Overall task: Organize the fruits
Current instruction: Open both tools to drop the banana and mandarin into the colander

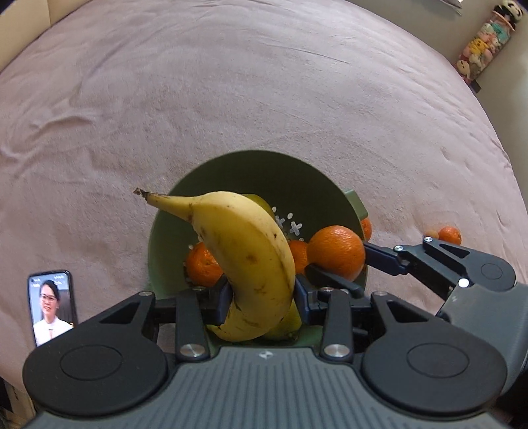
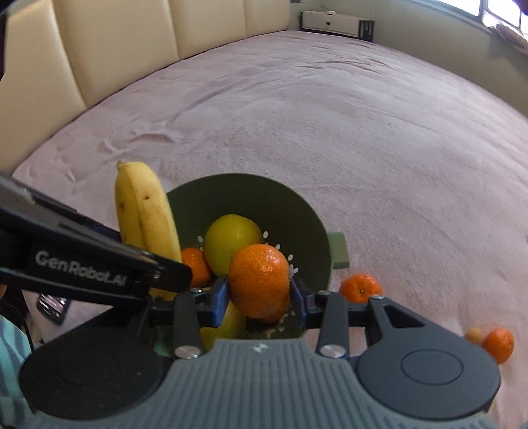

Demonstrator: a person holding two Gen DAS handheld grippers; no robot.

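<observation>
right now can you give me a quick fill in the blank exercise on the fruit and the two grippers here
1. The left gripper is shut on a ____.
2. The right gripper is shut on an orange-coloured ____.
3. Both held fruits hang over the green ____, which already holds fruit.
4. Two more mandarins lie on the pink ____ beside it.

Missing words: banana; mandarin; colander; blanket

A wide pink blanket (image 2: pixel 330 132) covers the bed and fills both views. At ten o'clock in the right wrist view stands a cream padded headboard (image 2: pixel 99 49); at one o'clock — a white cabinet (image 2: pixel 330 21), then a bright window (image 2: pixel 495 10). A tube of plush toys (image 1: pixel 485 43) stands at two o'clock in the left view.
</observation>
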